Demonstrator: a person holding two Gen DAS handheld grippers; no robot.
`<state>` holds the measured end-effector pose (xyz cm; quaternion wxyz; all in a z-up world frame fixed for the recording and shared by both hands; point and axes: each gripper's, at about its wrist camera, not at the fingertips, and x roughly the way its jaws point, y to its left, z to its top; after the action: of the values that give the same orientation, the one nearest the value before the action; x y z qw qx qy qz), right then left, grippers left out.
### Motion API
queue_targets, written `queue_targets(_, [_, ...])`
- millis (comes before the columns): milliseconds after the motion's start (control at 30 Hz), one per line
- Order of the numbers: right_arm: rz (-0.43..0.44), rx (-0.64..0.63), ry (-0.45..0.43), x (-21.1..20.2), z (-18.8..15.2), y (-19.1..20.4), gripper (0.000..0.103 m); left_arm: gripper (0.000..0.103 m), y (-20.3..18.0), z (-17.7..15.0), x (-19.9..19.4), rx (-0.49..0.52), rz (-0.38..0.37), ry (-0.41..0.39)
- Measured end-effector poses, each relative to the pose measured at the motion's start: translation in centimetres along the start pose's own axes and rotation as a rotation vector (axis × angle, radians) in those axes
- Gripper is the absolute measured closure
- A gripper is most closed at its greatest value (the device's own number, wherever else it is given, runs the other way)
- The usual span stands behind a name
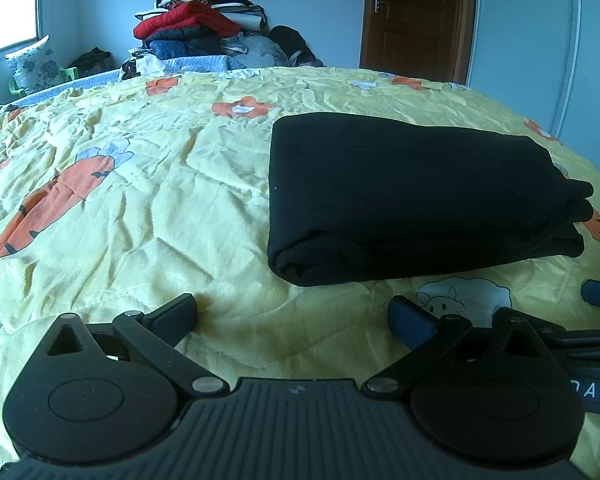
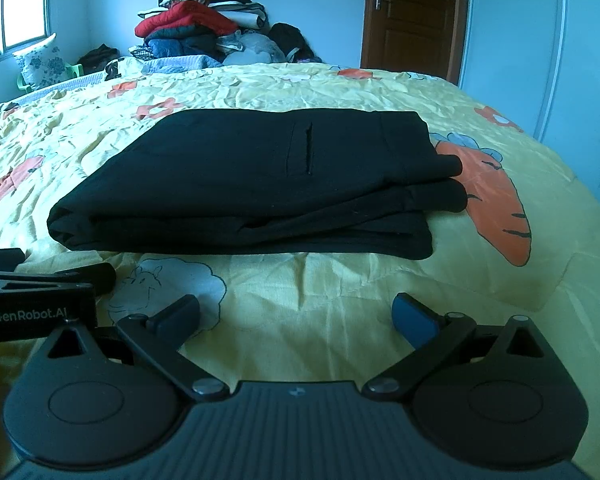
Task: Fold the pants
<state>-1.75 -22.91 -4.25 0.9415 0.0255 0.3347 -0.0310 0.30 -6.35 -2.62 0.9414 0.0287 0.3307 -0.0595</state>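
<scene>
Black pants (image 1: 412, 196) lie folded into a thick rectangle on the yellow bedspread (image 1: 140, 184), ahead and to the right in the left wrist view. In the right wrist view the folded pants (image 2: 260, 184) sit straight ahead, a slit pocket on top, layered edges facing me. My left gripper (image 1: 296, 316) is open over the bedspread, short of the pants, holding nothing. My right gripper (image 2: 296, 316) is open too, just before the pants' near edge. The right gripper's side shows at the left wrist view's right edge (image 1: 596, 344); the left gripper appears at the right wrist view's left edge (image 2: 40, 296).
A tall pile of clothes (image 1: 204, 20) rises beyond the bed's far edge, with a floral pillow (image 1: 34, 64) under the window at left. A brown door (image 1: 416, 16) and a white wardrobe (image 1: 548, 40) stand at the back right. The bedspread (image 2: 500, 288) slopes off to the right.
</scene>
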Motion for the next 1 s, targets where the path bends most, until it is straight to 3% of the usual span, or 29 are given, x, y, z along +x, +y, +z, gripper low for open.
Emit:
queue_targets(400, [-0.027, -0.069, -0.037, -0.2, 0.6, 1.0, 0.0, 0.0, 0.3, -0.2, -0.4, -0.027, 0.033, -0.007])
queue_targets(1000, [0.013, -0.016, -0.029, 0.6, 0.1, 0.3, 0.0, 0.0, 0.2, -0.3, -0.3, -0.023, 0.04, -0.006])
